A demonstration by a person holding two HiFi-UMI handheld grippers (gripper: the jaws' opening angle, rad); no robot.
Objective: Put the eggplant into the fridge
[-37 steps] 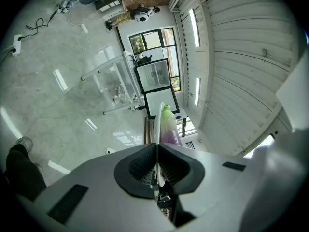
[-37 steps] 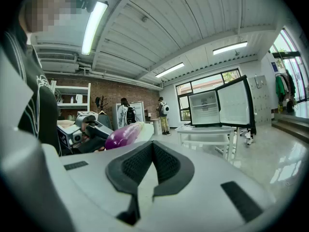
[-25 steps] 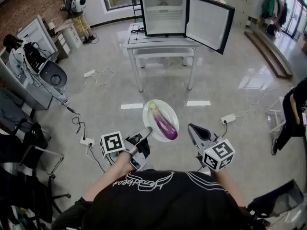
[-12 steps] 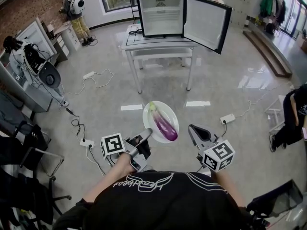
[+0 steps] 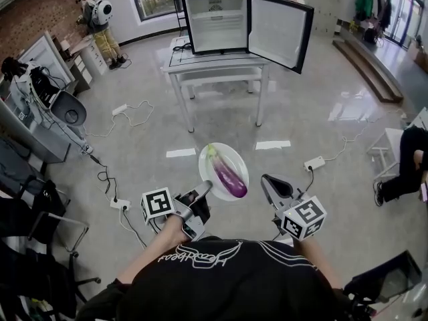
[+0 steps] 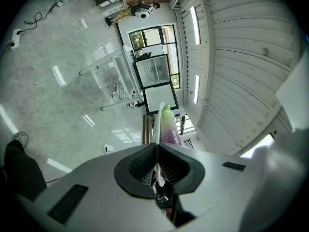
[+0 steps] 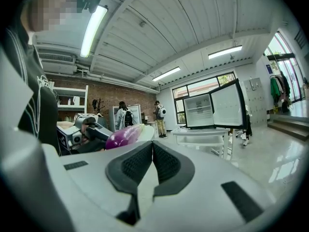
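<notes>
A purple eggplant with a green stem lies on a white plate held in the air. My left gripper is shut on the plate's near left rim; in the left gripper view the plate shows edge-on between the pads with the eggplant beyond. My right gripper hangs to the plate's right, shut and holding nothing; its view shows the eggplant to its left. The small fridge stands on a white table ahead, its door swung open to the right, its shelves bare.
Power strips and cables lie on the glossy floor. Equipment and a cabinet line the left side, chairs stand near left. A person stands far left, another sits at right. A low step runs far right.
The head view has shifted slightly, so the fridge and table sit a little further left and higher. Plate, eggplant and both grippers keep their places.
</notes>
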